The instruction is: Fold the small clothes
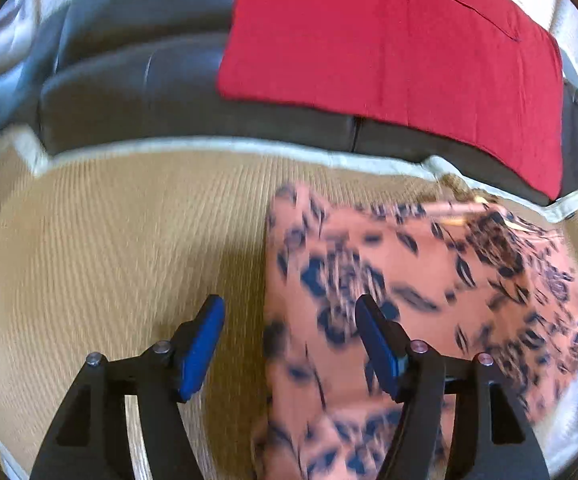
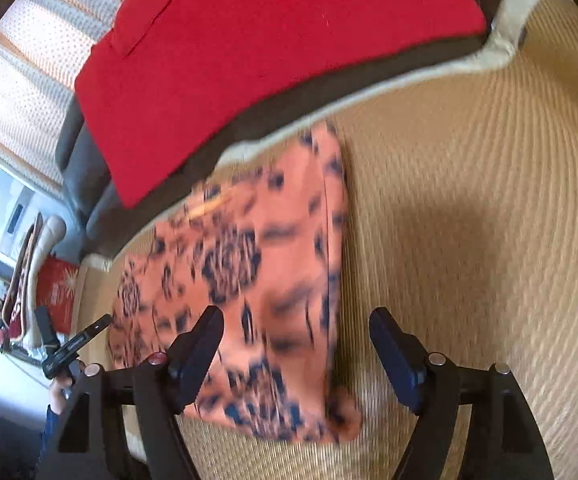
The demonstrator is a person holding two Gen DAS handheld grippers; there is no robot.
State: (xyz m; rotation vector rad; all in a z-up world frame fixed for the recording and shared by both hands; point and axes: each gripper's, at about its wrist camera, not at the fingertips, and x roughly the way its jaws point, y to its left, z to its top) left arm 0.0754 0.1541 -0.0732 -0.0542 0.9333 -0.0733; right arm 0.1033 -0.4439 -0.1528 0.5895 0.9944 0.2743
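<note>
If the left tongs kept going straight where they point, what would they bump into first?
Probably the edge of the orange patterned cloth lying on the woven mat. The open left tongs straddle that edge, though depth is hard to judge.

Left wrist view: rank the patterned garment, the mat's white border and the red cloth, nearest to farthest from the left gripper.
From the left gripper:
1. Patterned garment, under the gripper's right finger.
2. Mat's white border, ahead, past the woven mat.
3. Red cloth, farthest, on the grey sofa.

Home living rm, grey sofa (image 1: 137, 92) w/ red throw (image 1: 389, 40), woven rug (image 1: 101, 240), curtains (image 2: 21, 80)
</note>
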